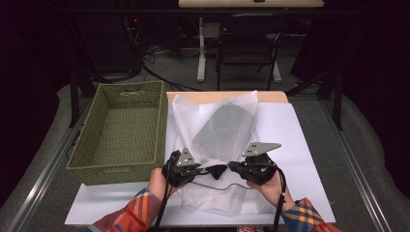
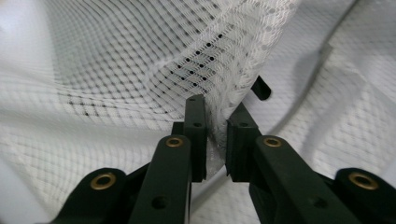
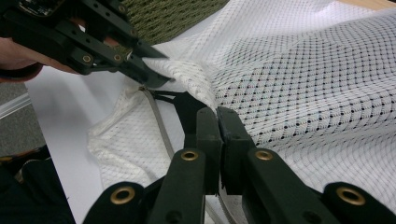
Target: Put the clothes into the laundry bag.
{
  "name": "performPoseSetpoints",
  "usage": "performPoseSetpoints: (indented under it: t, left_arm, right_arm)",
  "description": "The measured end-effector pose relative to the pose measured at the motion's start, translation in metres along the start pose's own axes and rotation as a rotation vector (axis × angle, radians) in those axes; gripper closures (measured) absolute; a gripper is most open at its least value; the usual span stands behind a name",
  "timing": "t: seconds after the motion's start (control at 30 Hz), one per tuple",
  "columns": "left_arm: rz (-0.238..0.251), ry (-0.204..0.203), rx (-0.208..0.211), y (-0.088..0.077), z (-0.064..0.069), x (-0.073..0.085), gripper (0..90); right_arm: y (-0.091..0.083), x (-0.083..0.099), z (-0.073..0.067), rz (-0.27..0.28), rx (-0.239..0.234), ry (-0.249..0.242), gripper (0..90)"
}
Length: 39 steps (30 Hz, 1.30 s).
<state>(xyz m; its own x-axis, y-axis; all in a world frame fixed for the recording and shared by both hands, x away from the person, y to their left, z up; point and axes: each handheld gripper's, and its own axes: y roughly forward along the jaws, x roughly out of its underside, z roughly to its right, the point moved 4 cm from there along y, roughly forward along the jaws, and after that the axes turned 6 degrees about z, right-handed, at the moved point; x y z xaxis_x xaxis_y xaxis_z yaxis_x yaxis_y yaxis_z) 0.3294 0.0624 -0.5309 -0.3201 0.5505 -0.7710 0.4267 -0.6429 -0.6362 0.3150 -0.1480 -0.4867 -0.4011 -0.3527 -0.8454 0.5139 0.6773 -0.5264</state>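
Near the counter's (image 1: 300, 145) front edge, I am pinching the mesh bag's (image 1: 220, 128) mouth with both tongs, left (image 1: 202, 167) and right (image 1: 231, 166); grey item inside, basket (image 1: 104, 169) waiting.

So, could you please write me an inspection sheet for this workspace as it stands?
Surface: white sheet covering a wooden table.
Job's things: white mesh bag with a dark grey item inside; green woven basket at its left, nothing seen in it.
Clutter: nothing seen.
Grippers: left tongs pinch the bag's near edge; right tongs are shut on the mesh beside them.
Cables: one trails from each gripper toward the person; more lie on the floor behind the table.
Surroundings: dark room, chair and a second table behind.
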Motion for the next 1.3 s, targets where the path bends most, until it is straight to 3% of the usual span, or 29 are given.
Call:
performPoseSetpoints:
  t: [0.2,0.33,0.7,1.0,1.13,1.3]
  left_arm:
    - [-0.028,0.019,0.012,0.001,0.001,0.003,88.1]
    - [-0.078,0.043,0.030,0.003,0.003,0.008,88.1]
    - [-0.172,0.060,0.072,0.012,0.006,0.023,88.2]
    - [-0.196,0.024,0.108,0.017,0.003,0.031,88.2]
    - [-0.219,0.034,0.121,0.018,0.005,0.033,88.2]
    - [-0.222,0.015,0.136,0.019,0.004,0.035,86.9]
  right_arm:
    - [0.002,0.007,-0.001,-0.027,-0.009,0.002,88.6]
    - [0.005,0.015,-0.001,-0.061,-0.020,0.006,88.6]
    - [0.019,0.035,-0.002,-0.154,-0.041,0.008,88.6]
    - [0.035,0.054,-0.002,-0.238,-0.047,0.004,88.6]
    - [0.042,0.062,-0.001,-0.276,-0.045,-0.006,88.6]
    - [0.049,0.068,-0.002,-0.303,-0.048,-0.016,88.3]
